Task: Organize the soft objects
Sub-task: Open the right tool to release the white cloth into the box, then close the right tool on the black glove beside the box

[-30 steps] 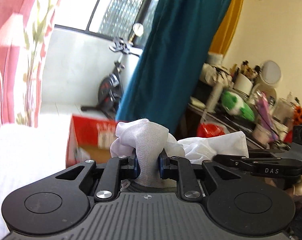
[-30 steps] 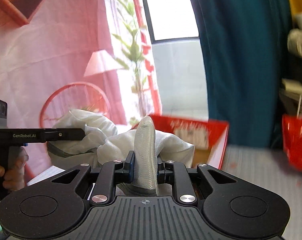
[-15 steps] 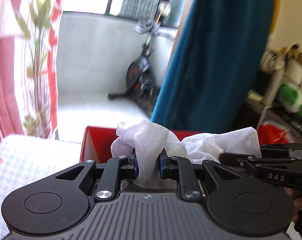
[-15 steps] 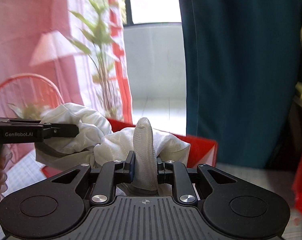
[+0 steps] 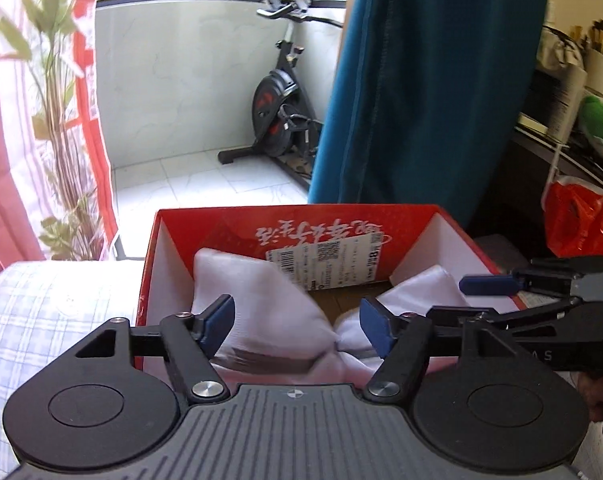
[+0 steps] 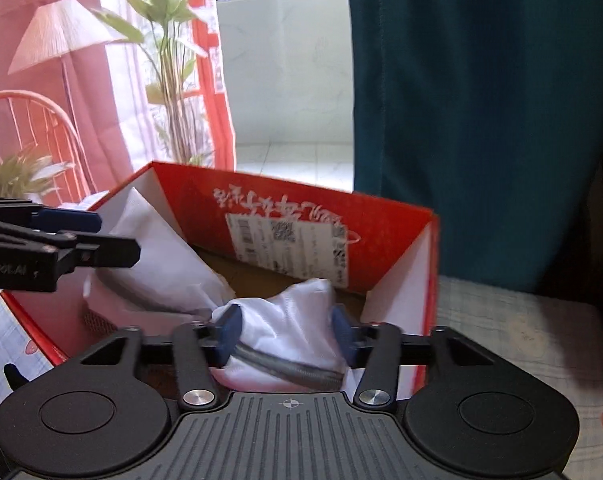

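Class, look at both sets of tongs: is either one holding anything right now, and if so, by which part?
Neither. The left tongs and right tongs are open, and the white cloth lies loose in the red box.

Home interior, exercise bike [image 5: 279, 118] on tiled balcony, teal curtain [image 5: 425, 80], lamp-print drape [image 6: 61, 92], cluttered dresser shelf [image 5: 573, 80]

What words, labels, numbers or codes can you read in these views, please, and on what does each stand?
"obot.AI", start cut off: on the left gripper body, seen in the right wrist view.
"A S", faint: on the right gripper body, seen in the left wrist view.
White script, upside down: on the red box inner wall; not readable.
Barcode, QR code and fine print: on the white label on that wall; too small.
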### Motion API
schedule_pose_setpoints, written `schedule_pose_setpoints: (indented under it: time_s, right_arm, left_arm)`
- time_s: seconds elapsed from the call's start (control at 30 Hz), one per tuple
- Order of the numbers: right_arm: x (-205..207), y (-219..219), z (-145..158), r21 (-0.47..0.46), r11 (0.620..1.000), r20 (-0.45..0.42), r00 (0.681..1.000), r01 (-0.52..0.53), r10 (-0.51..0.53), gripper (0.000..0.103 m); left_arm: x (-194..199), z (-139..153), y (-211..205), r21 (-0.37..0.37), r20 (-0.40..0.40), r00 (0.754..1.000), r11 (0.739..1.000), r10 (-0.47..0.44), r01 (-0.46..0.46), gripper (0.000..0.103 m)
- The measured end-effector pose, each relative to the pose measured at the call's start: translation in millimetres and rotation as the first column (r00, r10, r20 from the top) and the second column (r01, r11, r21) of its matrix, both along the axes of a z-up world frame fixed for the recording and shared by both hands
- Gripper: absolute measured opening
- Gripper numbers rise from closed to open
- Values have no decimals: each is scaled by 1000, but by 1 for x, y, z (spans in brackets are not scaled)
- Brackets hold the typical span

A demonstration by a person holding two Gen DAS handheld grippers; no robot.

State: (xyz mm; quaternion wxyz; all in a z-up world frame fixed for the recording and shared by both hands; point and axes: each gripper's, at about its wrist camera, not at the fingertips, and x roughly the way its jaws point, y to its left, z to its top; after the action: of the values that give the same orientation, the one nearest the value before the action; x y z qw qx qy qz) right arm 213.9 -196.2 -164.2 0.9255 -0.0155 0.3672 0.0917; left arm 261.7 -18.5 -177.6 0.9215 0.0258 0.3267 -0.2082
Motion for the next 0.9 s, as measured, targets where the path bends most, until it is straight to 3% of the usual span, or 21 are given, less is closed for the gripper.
schedule_pose_setpoints:
  time_s: [0.47, 0.77, 0.9]
  right_arm:
    - [-84, 24, 40, 36, 996, 101, 991, -86, 82, 50]
    - [-133, 47, 11, 57, 997, 110, 993, -50, 44, 50]
    - [-142, 45, -15, 77, 997, 55, 998, 0, -5, 50]
  left_arm:
    - [-68, 11, 31, -62, 3, 1000, 998, 18, -17, 71]
    - [-97, -26, 51, -118, -82, 995, 991, 48, -57, 72]
    - [-99, -50, 46, -125, -128, 991, 991, 26, -42, 72]
